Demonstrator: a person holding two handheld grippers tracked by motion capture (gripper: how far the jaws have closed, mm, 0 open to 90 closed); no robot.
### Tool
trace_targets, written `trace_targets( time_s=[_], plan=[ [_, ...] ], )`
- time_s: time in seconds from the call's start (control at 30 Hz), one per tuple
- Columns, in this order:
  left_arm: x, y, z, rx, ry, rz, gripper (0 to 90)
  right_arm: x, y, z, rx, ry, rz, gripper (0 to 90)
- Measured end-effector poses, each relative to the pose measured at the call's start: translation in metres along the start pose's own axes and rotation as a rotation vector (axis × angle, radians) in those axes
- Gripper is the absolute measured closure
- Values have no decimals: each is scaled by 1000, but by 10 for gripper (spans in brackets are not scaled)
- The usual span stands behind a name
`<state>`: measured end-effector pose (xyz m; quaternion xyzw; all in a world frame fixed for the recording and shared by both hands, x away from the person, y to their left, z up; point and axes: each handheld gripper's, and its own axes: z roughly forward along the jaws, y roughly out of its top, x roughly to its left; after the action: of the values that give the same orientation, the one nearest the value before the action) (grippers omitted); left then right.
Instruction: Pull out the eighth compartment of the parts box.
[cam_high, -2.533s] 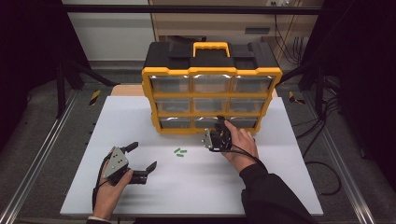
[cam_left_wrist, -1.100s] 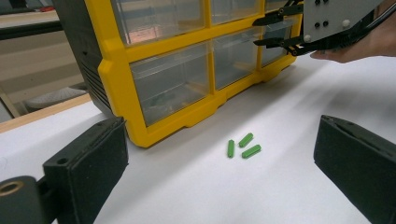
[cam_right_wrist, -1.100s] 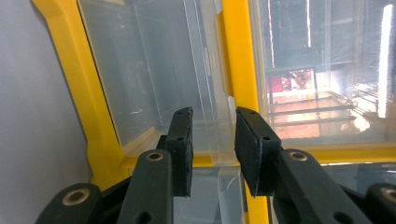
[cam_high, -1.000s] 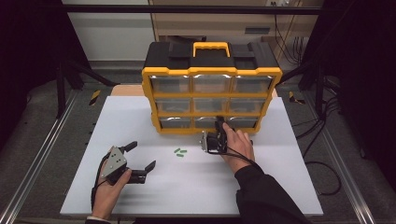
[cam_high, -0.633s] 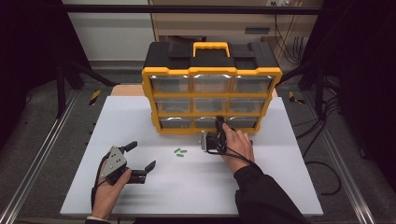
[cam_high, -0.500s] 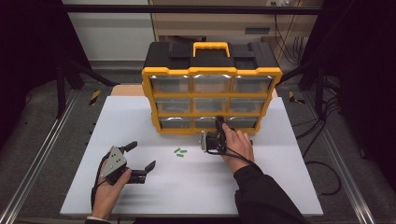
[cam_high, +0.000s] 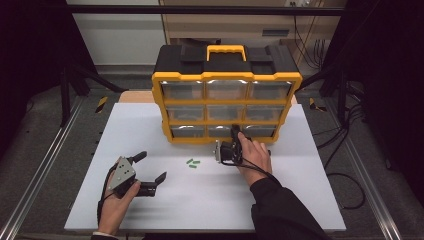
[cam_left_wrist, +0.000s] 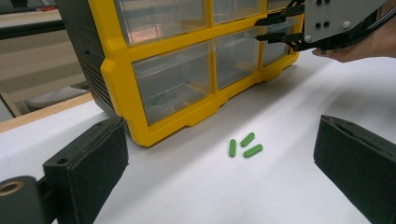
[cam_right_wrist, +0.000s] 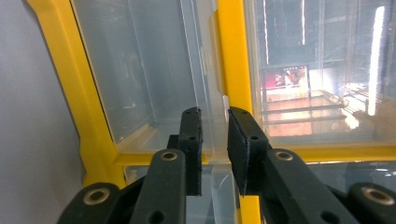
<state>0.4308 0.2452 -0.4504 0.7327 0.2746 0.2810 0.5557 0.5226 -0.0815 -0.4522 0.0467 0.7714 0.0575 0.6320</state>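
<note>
White table (cam_high: 150, 125), clear yellow-framed drawer (cam_right_wrist: 154, 79)

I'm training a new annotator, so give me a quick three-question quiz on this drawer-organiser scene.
1. How many green pieces lie on the table?
2. True or false: the left gripper is shut.
3. The right gripper reaches for: A) the carry handle, B) a bottom-row drawer, C) the green pieces?
Key: 1 three. 2 false, open and empty. 3 B; its jaws have just been closing, the clear drawer handle between them.
</note>
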Motion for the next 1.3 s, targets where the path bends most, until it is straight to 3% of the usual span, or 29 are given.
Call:
trace_targets(
  time_s=[0.53,0.9,1.3],
  plan=[
    [1,0,-1,-4,6,-5,25,-1,-1,-9,-7,6,-4,765],
    [0,1,-4,-14,11,-9,25,3,-2,-26,-7,15,7,765],
    [-2,2,-7,-24,15,-11,25,8,-4,-47,-22,1,-15,768]
  ],
)
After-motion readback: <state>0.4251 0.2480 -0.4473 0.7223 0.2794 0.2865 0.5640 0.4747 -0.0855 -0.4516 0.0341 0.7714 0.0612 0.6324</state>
